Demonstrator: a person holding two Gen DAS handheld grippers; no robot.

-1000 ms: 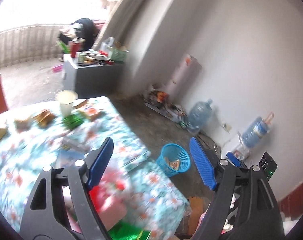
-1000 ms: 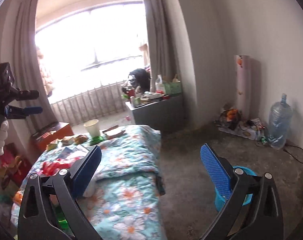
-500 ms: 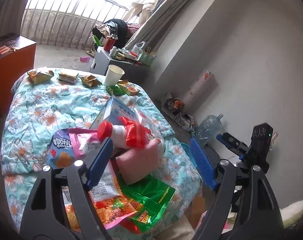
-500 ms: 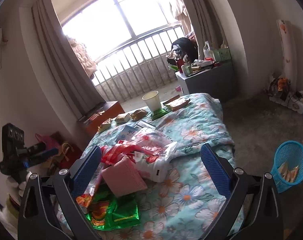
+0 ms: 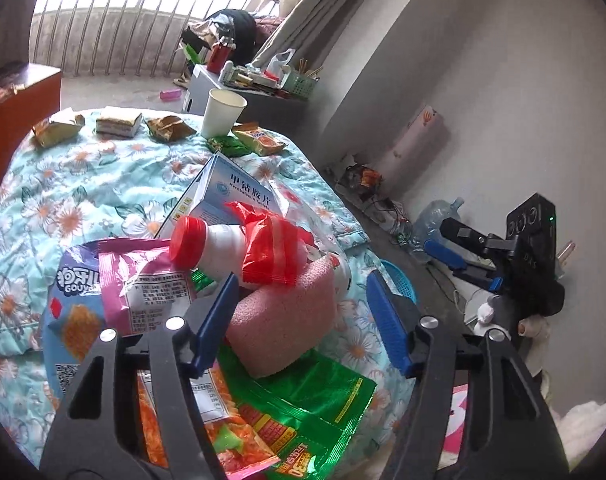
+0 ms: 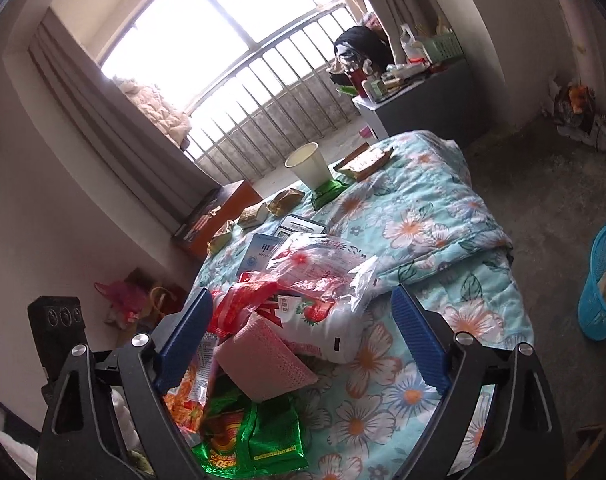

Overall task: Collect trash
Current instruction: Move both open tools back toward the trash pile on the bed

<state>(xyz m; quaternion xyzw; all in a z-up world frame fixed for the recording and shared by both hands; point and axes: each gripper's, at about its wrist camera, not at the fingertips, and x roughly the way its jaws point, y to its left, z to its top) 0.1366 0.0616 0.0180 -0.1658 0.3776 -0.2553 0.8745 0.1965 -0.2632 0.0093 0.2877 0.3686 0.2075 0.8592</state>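
a heap of trash is seen piled on a floral quilt [image 5: 83, 184], with the pink sponge block [image 5: 281, 314] taken as the landmark at its near end. the left gripper [image 5: 303, 320] is held with its blue fingers spread wide to either side of the sponge block, nothing being gripped. the right gripper [image 6: 303, 336] is likewise held wide open above the same block [image 6: 263, 360], and nothing is clasped between its fingers.

a white bottle with a red cap [image 5: 199, 242] is shown lying on its side just behind the sponge block, a red wrapper [image 5: 273, 248] draped across it. a pink snack packet [image 5: 143, 280] and a purple chip bag [image 5: 75, 304] are found to the left of the block, while a green foil packet [image 5: 303, 412] is spread under and in front of it. a blue and white medicine box [image 5: 231, 192] is propped behind the bottle. a clear plastic bag printed in red [image 6: 323, 268] is seen beyond the block in the right wrist view.

well beyond the block, at the quilt's far end, a paper cup [image 5: 223, 112] is stood upright among small snack wrappers [image 5: 169, 128]. a blue trash basket [image 6: 603, 280] is set on the floor, well apart to the right of the block, with some wrappers inside it.
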